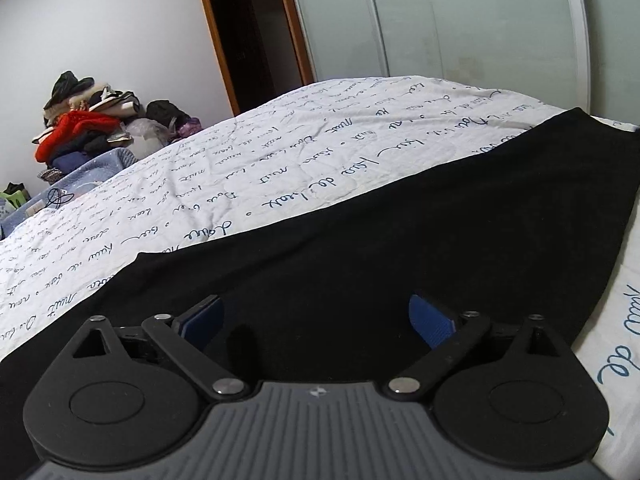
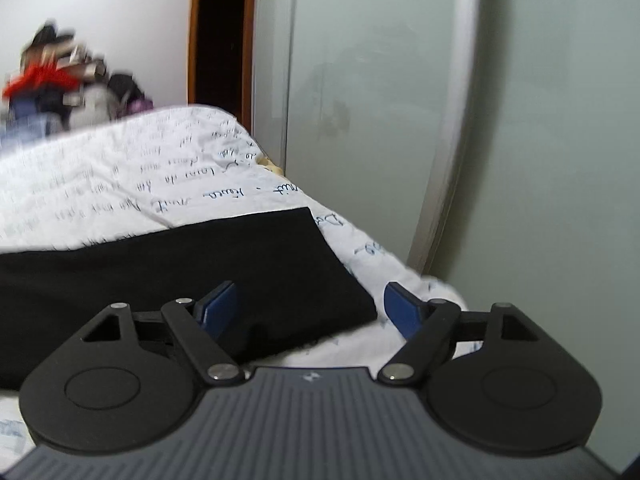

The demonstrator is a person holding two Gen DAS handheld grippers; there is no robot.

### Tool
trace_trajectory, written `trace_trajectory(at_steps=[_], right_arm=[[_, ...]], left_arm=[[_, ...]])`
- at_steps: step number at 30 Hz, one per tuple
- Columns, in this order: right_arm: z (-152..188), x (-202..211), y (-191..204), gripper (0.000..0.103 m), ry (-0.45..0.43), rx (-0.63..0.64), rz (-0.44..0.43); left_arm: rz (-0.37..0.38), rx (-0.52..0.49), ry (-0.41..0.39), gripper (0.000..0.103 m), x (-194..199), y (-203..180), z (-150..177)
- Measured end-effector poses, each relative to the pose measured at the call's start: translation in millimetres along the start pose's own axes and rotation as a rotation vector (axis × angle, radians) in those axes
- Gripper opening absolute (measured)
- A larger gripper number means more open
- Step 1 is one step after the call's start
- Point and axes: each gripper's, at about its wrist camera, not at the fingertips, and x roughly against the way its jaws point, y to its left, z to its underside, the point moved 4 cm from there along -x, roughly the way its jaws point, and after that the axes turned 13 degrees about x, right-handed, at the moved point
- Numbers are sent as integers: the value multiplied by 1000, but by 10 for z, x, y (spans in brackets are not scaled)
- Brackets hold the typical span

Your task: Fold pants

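Observation:
Black pants (image 1: 400, 232) lie flat on a white bedspread with blue handwriting (image 1: 240, 168). In the left wrist view they run as a long band from the lower left to the upper right. My left gripper (image 1: 316, 320) is open and empty, low over the black cloth. In the right wrist view the pants (image 2: 180, 264) end in a squared edge near the bed's right side. My right gripper (image 2: 312, 308) is open and empty, straddling the near right corner of that end.
A pile of clothes (image 1: 84, 120) sits beyond the bed at the left, on a blue basket. A dark doorway (image 1: 248, 40) and a frosted sliding wardrobe door (image 2: 400, 120) stand close behind the bed's far and right edges.

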Motion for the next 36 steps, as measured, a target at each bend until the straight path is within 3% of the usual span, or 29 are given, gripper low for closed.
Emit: trace_trajectory(at_steps=[7, 16, 18, 20, 23, 25, 29, 32, 36], right_arm=[[196, -222, -139, 75, 59, -190, -127], [261, -416, -292, 74, 43, -347, -160], [282, -438, -352, 62, 22, -418, -165], [318, -452, -416, 39, 17, -470, -150], [387, -450, -501, 21, 2, -541, -150], [406, -427, -526, 15, -16, -566, -150], [297, -337, -358, 11, -50, -429, -85], [128, -198, -55, 10, -84, -176, -4], [0, -132, 371, 10, -113, 109, 33]], left_arm=[[-6, -8, -14, 100, 7, -3, 21], [-4, -5, -12, 100, 5, -12, 20], [-4, -4, -11, 100, 6, -11, 21], [-4, -4, -11, 100, 6, -8, 23], [-3, -1, -9, 100, 2, -14, 22], [-1, 3, -8, 101, 0, -12, 22], [2, 11, -2, 101, -11, 2, 11], [-10, 11, 12, 101, -1, -8, -22], [-21, -6, 8, 101, 11, -46, -35]])
